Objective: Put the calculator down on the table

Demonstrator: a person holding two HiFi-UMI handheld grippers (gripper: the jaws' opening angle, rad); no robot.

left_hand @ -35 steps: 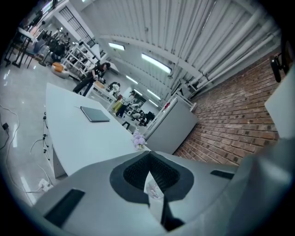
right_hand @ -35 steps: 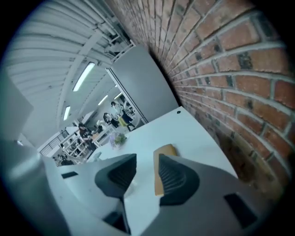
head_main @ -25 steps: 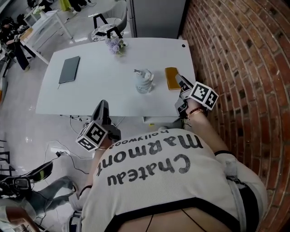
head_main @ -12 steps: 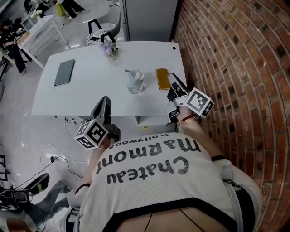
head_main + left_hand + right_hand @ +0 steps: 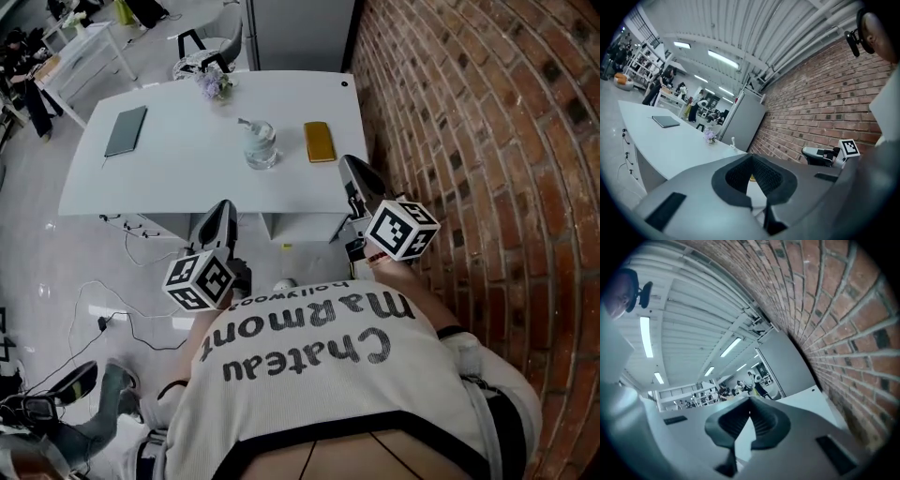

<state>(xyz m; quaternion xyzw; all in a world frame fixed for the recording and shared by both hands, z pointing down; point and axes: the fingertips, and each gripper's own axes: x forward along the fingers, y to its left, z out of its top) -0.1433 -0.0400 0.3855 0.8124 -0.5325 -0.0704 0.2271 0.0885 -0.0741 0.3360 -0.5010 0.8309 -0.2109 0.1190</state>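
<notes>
The calculator [image 5: 319, 141], a flat yellow slab, lies on the white table [image 5: 169, 178] near its right end, with nothing touching it. My right gripper [image 5: 352, 169] hangs off the table's near edge, short of the calculator, its jaws shut with nothing between them [image 5: 750, 401]. Further left, my left gripper [image 5: 223, 211] is also shut and empty, below the table's near edge and over the floor. In the left gripper view its jaws [image 5: 752, 157] meet, and the right gripper [image 5: 820, 154] shows in front of the brick wall.
A clear glass vessel [image 5: 260, 145] stands just left of the calculator. A small flower vase [image 5: 213, 84] is at the table's far edge, a dark notebook [image 5: 126, 130] at the left. A brick wall [image 5: 469, 141] runs close along the right. Cables [image 5: 122, 314] lie on the floor.
Both grippers have drawn back from the table toward the person. The right one, which was beside the calculator, is now off the table's edge. The calculator has stayed put.
</notes>
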